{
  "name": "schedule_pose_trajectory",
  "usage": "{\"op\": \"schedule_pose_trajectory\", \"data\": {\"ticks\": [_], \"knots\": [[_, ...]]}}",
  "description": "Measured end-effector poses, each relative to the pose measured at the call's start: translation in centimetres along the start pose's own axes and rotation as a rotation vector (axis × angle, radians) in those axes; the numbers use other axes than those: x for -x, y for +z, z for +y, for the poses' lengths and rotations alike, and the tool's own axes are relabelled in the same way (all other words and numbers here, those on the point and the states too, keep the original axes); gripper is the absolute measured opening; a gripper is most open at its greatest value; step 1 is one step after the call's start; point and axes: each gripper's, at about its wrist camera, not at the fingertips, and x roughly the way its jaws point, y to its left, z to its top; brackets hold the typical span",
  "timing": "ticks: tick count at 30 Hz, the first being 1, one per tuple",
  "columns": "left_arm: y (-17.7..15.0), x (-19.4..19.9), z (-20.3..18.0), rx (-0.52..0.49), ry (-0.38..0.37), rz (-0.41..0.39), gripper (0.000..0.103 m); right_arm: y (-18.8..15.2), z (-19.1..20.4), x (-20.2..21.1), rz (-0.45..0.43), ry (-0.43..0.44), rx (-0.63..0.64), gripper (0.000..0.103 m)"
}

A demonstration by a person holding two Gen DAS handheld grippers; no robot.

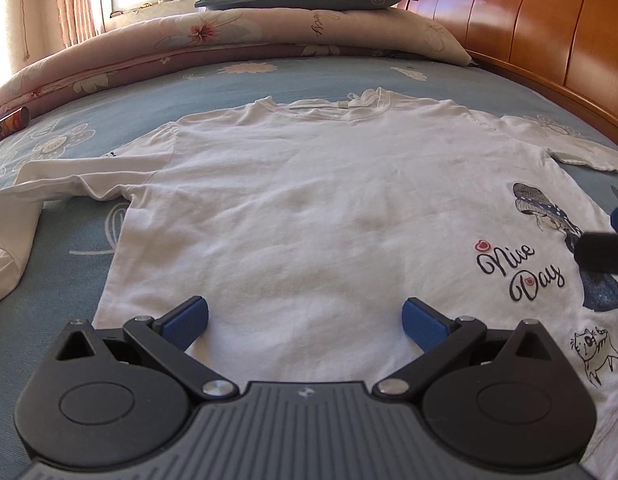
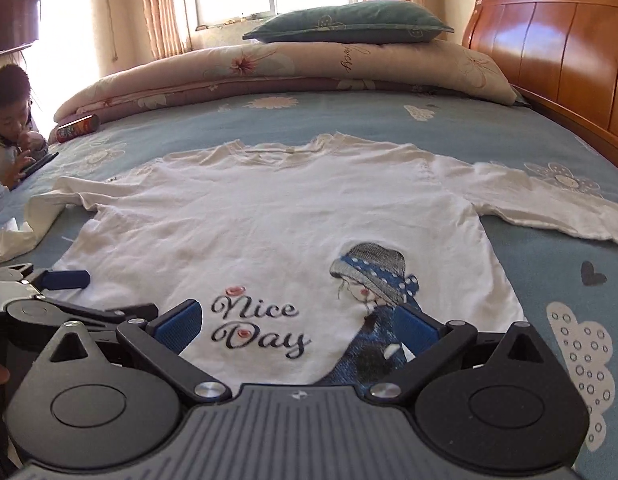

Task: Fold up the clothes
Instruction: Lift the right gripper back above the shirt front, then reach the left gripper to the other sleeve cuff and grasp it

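Blue pads tip both grippers, and each pair stands wide apart with nothing between. The left gripper point(image 1: 305, 320) hovers low over the hem region of the white shirt point(image 1: 309, 200), on the plain side of the garment. The right gripper point(image 2: 299, 326) sits over the printed corner, its pads straddling the "Nice Day" lettering point(image 2: 257, 326) and the lower part of the printed girl in a blue hat point(image 2: 373, 276). In the right wrist view the left gripper's blue pad shows at the left edge, resting close above the cloth; whether it touches cannot be told.

The shirt lies spread flat, front up, hem towards the cameras and collar away, on a blue bedsheet point(image 2: 389, 120) patterned with flowers and clouds. Its long sleeves stretch out to either side; the one on the left bends back towards the near edge of the bed. A small cat drawing point(image 1: 593, 346) is printed near the hem.

Beyond the collar, a folded pinkish floral quilt point(image 2: 269, 68) runs across the bed with a dark green pillow point(image 2: 349, 20) on top. A cylindrical can point(image 2: 77, 128) lies on the sheet beside the quilt's left end. A person point(image 2: 13, 120) leans at the far left side of the bed. A wooden headboard point(image 2: 549, 48) rises on the right, and a bright window with striped curtains point(image 2: 161, 8) stands behind.
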Motion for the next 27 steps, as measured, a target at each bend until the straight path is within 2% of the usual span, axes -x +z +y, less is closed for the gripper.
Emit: {"op": "schedule_pose_trajectory", "data": {"ticks": [2, 4, 5, 8, 9, 10, 12, 14, 17, 19, 20, 23, 27], "knots": [[0.1, 0.3, 0.4, 0.005, -0.013, 0.003, 0.102, 1.7, 0.6, -0.5, -0.052, -0.008, 0.036, 0.103], [0.1, 0.7, 1.1, 0.022, -0.017, -0.007, 0.102, 2.3, 0.8, -1.3, -0.073, -0.063, 0.044, 0.103], [0.1, 1.0, 1.6, 0.029, -0.012, -0.015, 0.102, 2.0, 0.7, -1.8, -0.052, -0.082, 0.032, 0.103], [0.1, 1.7, 2.9, 0.057, 0.027, -0.061, 0.102, 0.6, 0.2, -3.8, 0.120, -0.087, -0.018, 0.103], [0.2, 2.0, 3.4, 0.079, 0.025, -0.077, 0.102, 0.2, 0.1, -4.5, 0.186, -0.074, -0.033, 0.103], [0.4, 2.3, 4.0, 0.104, 0.020, -0.094, 0.102, -0.1, 0.0, -4.8, 0.215, -0.052, -0.046, 0.103], [0.7, 2.8, 5.0, 0.164, -0.035, -0.121, 0.102, -0.7, -0.1, -5.0, 0.244, -0.005, -0.066, 0.103], [1.3, 2.8, 6.2, 0.239, -0.131, -0.133, 0.102, -0.8, -0.1, -5.1, 0.259, 0.014, -0.075, 0.103], [3.3, 0.9, 7.5, 0.331, -0.174, -0.061, 0.102, -0.9, -0.2, -5.0, 0.275, 0.027, -0.091, 0.103], [5.5, -0.4, 7.8, 0.315, -0.201, -0.065, 0.102, -0.9, -0.2, -4.8, 0.281, 0.057, -0.097, 0.103], [6.6, -1.2, 7.8, 0.295, -0.189, -0.079, 0.102, -0.8, -0.4, -4.7, 0.284, 0.075, -0.106, 0.103], [9.2, -4.3, 7.7, 0.269, -0.112, -0.056, 0.102, -0.6, -0.9, -4.7, 0.293, 0.105, -0.136, 0.103], [8.7, -6.9, 8.9, 0.338, -0.108, 0.024, 0.102, -0.2, -1.7, -4.7, 0.300, 0.127, -0.186, 0.103]]}}
